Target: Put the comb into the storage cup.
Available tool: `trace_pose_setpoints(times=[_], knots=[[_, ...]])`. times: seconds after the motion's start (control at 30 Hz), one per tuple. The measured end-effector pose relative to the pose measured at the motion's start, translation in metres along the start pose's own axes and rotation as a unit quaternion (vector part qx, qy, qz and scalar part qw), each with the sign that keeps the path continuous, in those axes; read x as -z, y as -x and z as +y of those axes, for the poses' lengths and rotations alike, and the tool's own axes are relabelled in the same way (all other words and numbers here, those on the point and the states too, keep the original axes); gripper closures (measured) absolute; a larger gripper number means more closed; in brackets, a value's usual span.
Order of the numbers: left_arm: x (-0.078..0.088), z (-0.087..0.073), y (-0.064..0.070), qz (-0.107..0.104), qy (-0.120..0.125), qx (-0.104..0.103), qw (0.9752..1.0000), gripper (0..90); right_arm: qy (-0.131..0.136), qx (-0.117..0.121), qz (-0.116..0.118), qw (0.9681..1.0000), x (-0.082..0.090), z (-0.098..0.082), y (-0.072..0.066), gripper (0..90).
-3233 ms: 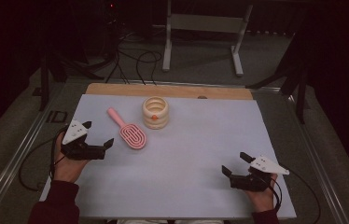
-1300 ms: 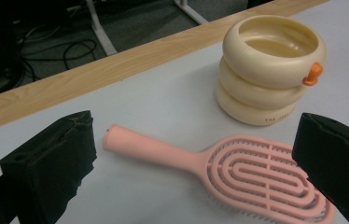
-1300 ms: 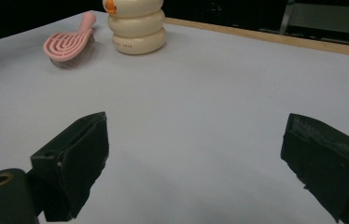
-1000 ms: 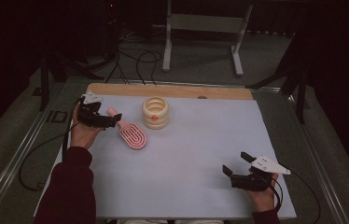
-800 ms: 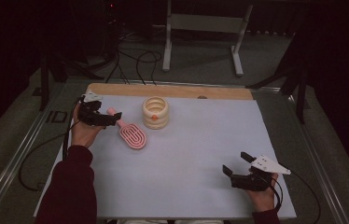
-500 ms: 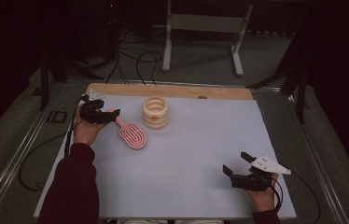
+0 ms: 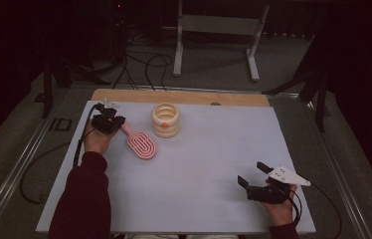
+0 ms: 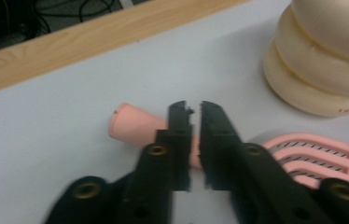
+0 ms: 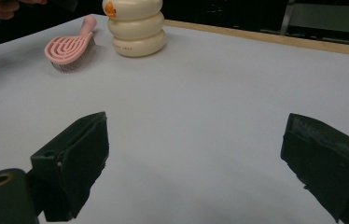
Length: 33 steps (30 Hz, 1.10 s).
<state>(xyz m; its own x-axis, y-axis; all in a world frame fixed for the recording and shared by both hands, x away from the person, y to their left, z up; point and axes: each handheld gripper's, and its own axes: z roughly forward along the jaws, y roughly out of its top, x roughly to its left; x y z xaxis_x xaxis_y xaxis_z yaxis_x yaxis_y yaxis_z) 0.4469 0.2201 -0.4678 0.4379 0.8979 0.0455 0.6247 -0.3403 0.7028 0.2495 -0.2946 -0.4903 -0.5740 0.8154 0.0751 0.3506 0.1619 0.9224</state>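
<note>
A pink hairbrush [image 7: 142, 145] lies on the white mat, its handle [image 8: 129, 123] pointing toward the far left. My left gripper [image 7: 115, 121] has just been closing, and its jaws [image 8: 193, 109] now pinch the handle between them. To the right of the brush stands a cream ribbed container [image 7: 166, 119] with an orange mark. Near the mat's front right corner my right gripper [image 7: 251, 174] rests open, nothing between its pads [image 9: 196, 154]. The right gripper view has the brush [image 9: 68, 47] and the container [image 9: 135, 28] far off at the upper left.
The white mat [image 7: 204, 159] covers most of the table. A wooden strip [image 7: 184, 96] runs along its far edge. Cables and a metal stand's legs [image 7: 214, 45] lie on the floor beyond. The left gripper's cable trails off the table's left side.
My left hand went from the mat's left side to the brush handle, sank a little, and its jaws closed on the handle. The right gripper stayed put.
</note>
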Motion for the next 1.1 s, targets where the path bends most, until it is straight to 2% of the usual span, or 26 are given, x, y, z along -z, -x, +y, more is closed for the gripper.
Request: trace_pose_setpoints(times=[0.13, 0.17, 0.4, 0.53, 0.6, 0.9, 1.1], knots=[[0.000, 0.000, 0.000, 0.000, 0.000, 0.000, 1.0000, 89.5, 0.000, 0.001, 0.000, 1.0000, 0.000, 0.000, 0.000, 7.9], [-0.014, -0.002, 0.005, -0.012, -0.013, 0.001, 0.9999, 89.5, 0.000, 0.001, 0.000, 1.0000, 0.000, 0.000, 0.000, 7.9], [-0.027, 0.001, 0.016, -0.022, -0.028, -0.008, 0.9994, 89.9, -0.002, -0.002, -0.001, 1.0000, 0.000, 0.000, 0.000, 7.9], [-0.032, 0.002, 0.020, -0.023, -0.034, -0.011, 0.9991, 89.9, -0.001, -0.001, -0.001, 1.0000, 0.000, 0.000, 0.000, 7.9], [-0.039, 0.003, 0.024, -0.022, -0.050, -0.022, 0.9983, 89.9, -0.001, -0.002, -0.002, 1.0000, 0.000, 0.000, 0.001, 7.9], [-0.050, 0.000, 0.028, -0.016, -0.074, -0.027, 0.9968, 89.9, -0.002, -0.003, 0.000, 1.0000, 0.000, 0.000, 0.001, 7.9], [-0.051, -0.001, 0.029, -0.016, -0.081, -0.030, 0.9961, 89.9, -0.002, -0.001, 0.000, 1.0000, 0.000, 0.000, 0.001, 7.9]])
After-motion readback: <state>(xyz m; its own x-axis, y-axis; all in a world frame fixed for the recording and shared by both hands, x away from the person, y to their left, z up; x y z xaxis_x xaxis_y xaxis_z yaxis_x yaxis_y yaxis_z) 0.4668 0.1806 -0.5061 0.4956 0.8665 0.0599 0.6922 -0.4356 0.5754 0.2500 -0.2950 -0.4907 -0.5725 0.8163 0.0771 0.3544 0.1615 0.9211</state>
